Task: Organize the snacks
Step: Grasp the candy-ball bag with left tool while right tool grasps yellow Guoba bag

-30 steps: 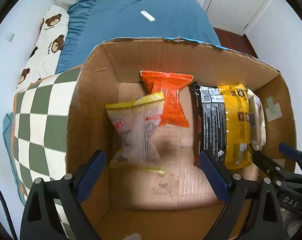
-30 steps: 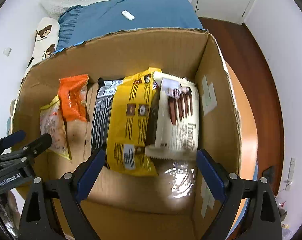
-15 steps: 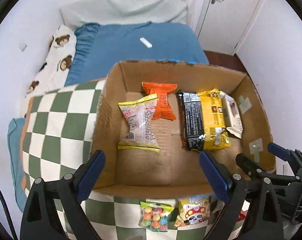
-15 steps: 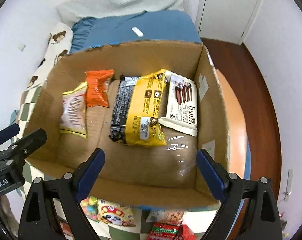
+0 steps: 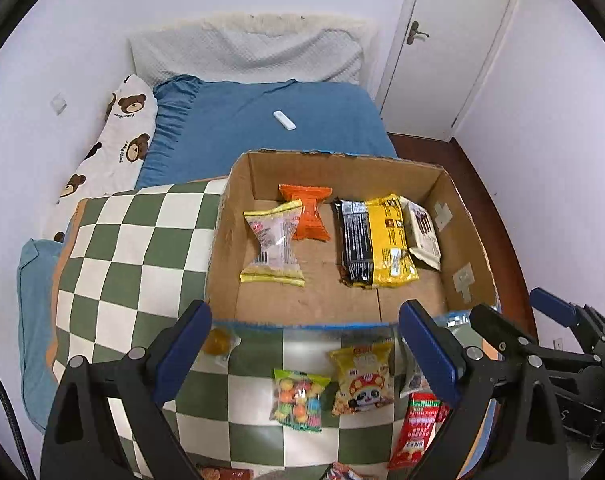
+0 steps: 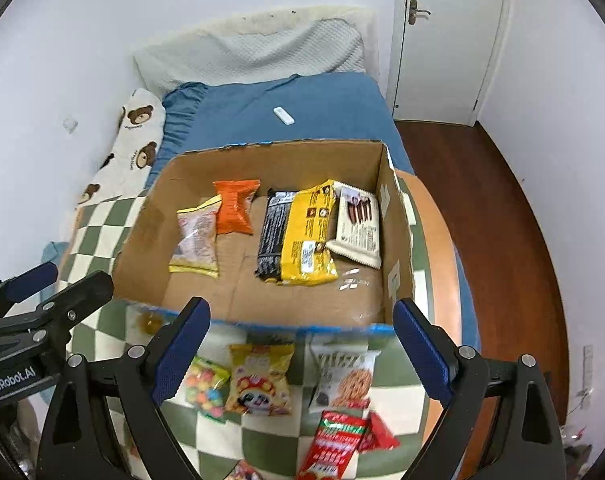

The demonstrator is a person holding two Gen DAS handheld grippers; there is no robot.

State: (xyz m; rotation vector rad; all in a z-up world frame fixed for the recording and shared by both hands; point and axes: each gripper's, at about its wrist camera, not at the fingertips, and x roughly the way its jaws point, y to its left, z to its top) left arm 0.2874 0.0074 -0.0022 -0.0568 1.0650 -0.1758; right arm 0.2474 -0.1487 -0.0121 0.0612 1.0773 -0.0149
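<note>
An open cardboard box (image 5: 468, 232) (image 6: 394, 216) sits on a green-and-white checked cloth (image 5: 134, 248). Inside lie a clear-and-yellow snack bag (image 5: 273, 245) (image 6: 196, 236), an orange bag (image 5: 308, 212) (image 6: 234, 206), a black-and-yellow pack (image 5: 376, 246) (image 6: 298, 236) and a white biscuit pack (image 5: 424, 232) (image 6: 358, 226). Loose snacks lie in front of the box: a candy bag (image 5: 300, 398) (image 6: 206, 390), a yellow panda bag (image 5: 362, 378) (image 6: 258, 380), a pretzel bag (image 6: 344, 378) and a red packet (image 5: 416, 428) (image 6: 336, 440). My left gripper (image 5: 304, 354) and right gripper (image 6: 300, 350) hang open and empty above them.
A blue bed (image 5: 270, 128) with a white remote (image 5: 283, 120), a bear-print pillow (image 5: 114, 140) and a pale pillow (image 5: 246, 56) lies behind the box. A white door (image 5: 454, 40) and wooden floor (image 6: 514, 220) are to the right. A small amber jelly cup (image 5: 219, 342) sits by the box's front.
Both grippers have pulled back and up out of the box, still open and empty. The loose snacks in front of the box have come into view.
</note>
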